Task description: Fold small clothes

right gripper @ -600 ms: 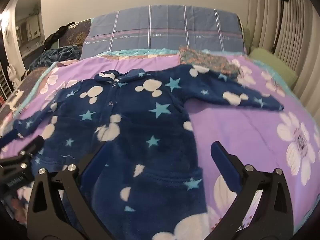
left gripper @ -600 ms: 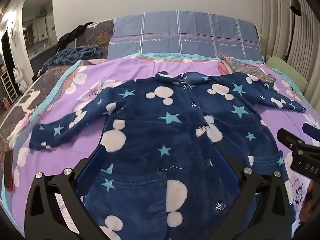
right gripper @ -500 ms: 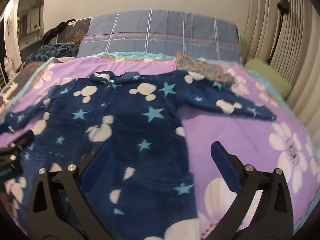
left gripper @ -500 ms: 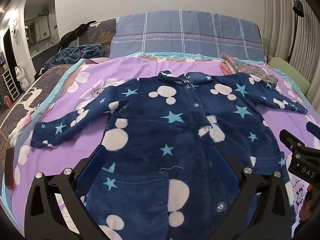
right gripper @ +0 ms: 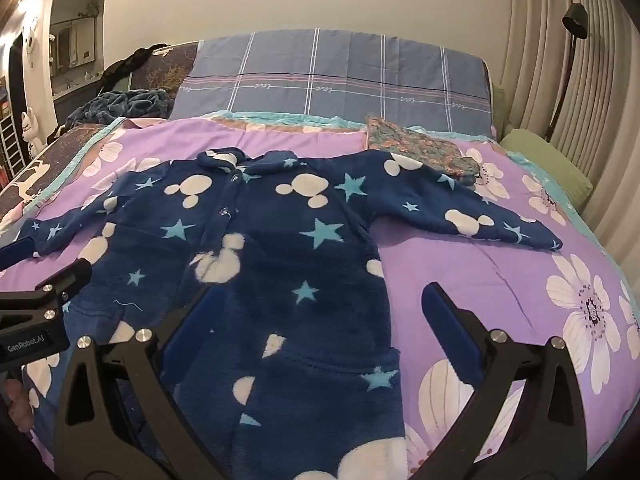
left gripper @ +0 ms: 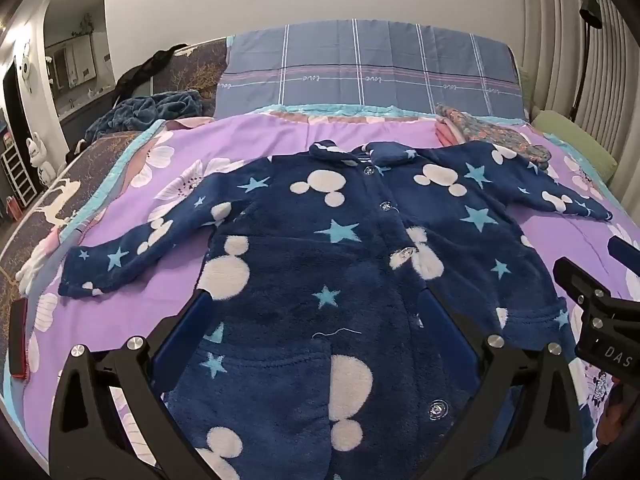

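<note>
Navy fleece jacket [left gripper: 344, 264] flat, collar far, sleeves spread left–right, bare purple sheet [right gripper: 472, 264] right, left gripper [left gripper: 316, 320] and right gripper [right gripper: 320, 312] both agape, empty.

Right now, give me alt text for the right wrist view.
A navy fleece jacket with white mouse heads and stars lies spread flat, sleeves out, on a purple floral bedspread. The open right gripper hovers over its lower half.

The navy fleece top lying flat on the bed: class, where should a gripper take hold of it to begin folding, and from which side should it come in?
Grip a sleeve cuff. The navy fleece top lies spread flat, buttoned, both sleeves stretched outward. The right sleeve's cuff is a free edge on the purple bedspread, so the open right gripper would probably best come from the outer side, pinch it and carry it inward.
</note>
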Demonstrator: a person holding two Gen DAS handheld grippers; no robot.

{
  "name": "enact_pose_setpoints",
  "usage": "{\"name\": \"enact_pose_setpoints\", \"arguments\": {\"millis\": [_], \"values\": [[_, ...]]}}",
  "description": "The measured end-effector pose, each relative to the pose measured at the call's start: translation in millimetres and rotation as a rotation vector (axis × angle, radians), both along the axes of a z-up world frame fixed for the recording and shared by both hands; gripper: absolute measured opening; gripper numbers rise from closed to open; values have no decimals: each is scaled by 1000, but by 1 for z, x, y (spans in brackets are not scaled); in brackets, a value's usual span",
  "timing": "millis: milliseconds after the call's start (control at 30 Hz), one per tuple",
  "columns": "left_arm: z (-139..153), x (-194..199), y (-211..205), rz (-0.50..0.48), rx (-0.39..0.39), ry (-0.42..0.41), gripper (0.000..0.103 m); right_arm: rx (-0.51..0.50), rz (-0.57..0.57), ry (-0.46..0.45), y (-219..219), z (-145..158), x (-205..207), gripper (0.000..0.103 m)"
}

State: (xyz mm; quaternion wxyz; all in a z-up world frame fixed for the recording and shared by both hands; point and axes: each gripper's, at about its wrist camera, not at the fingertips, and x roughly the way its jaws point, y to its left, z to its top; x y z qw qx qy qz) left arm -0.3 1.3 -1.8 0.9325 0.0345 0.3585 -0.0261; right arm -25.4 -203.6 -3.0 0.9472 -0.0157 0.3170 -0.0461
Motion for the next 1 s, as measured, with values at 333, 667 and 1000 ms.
{"name": "enact_pose_setpoints", "arguments": {"millis": [333, 667, 1000], "values": [[-8, 3, 0, 3, -3, 11, 102, -1, -7, 14, 0, -5, 3, 101], [-11, 5, 0, -6, -11, 14, 102, 8, -9, 26, -1, -9, 5, 101], [-16, 8, 4, -16, -38, 31, 102, -2, -21, 42, 1, -13, 8, 101]]}}
